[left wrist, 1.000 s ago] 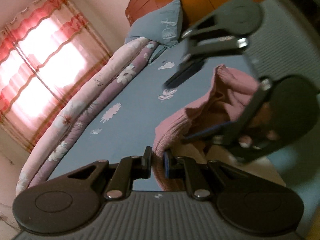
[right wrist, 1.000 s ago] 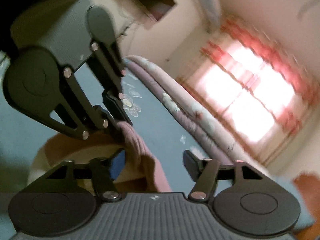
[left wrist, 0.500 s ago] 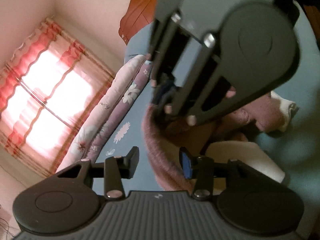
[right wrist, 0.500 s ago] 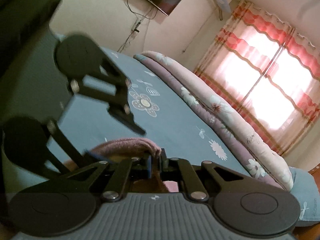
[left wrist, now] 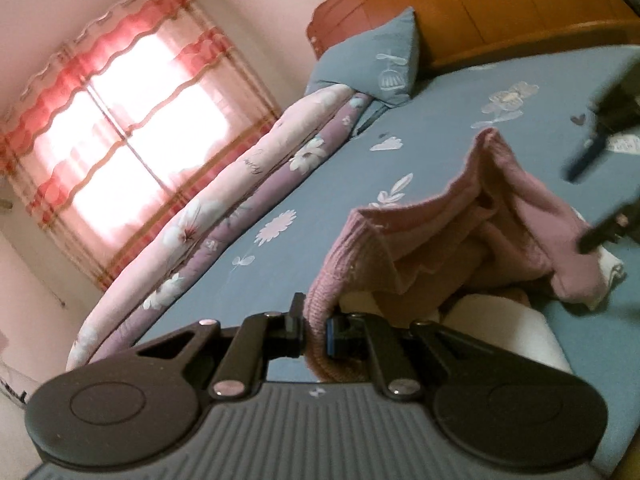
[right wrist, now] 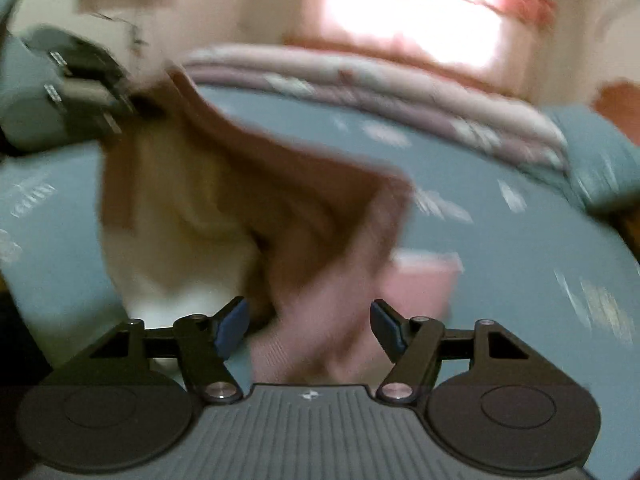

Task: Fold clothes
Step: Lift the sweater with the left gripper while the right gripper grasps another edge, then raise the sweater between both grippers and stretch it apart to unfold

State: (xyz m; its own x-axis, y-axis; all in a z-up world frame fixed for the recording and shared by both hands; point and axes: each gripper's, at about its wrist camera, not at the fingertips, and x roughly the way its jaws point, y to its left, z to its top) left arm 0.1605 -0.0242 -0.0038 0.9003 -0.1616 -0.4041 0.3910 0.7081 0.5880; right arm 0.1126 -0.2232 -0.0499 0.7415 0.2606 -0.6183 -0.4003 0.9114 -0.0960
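We see a pink knitted garment [left wrist: 492, 236] lying crumpled on the blue flowered bedsheet [left wrist: 328, 200], partly lifted into a loose peak with folds running down from it. Its outer face is ribbed knit in dusty pink, the inside shows a tan or orange-brown lining, and a cream-white piece of cloth [left wrist: 508, 320] lies under and beside it. Our left gripper [left wrist: 314, 328] has just been closing, and its jaws are now clamped on a thick ribbed edge of the garment, which bunches up between them. Our right gripper [right wrist: 306, 322] has just been opening; its jaws stand well apart, with pink fabric lying between them but not pressed by either one, though this view is heavily blurred. A rolled floral quilt [left wrist: 224, 216] runs along the far side of the bed, with a blue pillow [left wrist: 376, 60] at the wooden headboard [left wrist: 500, 4].
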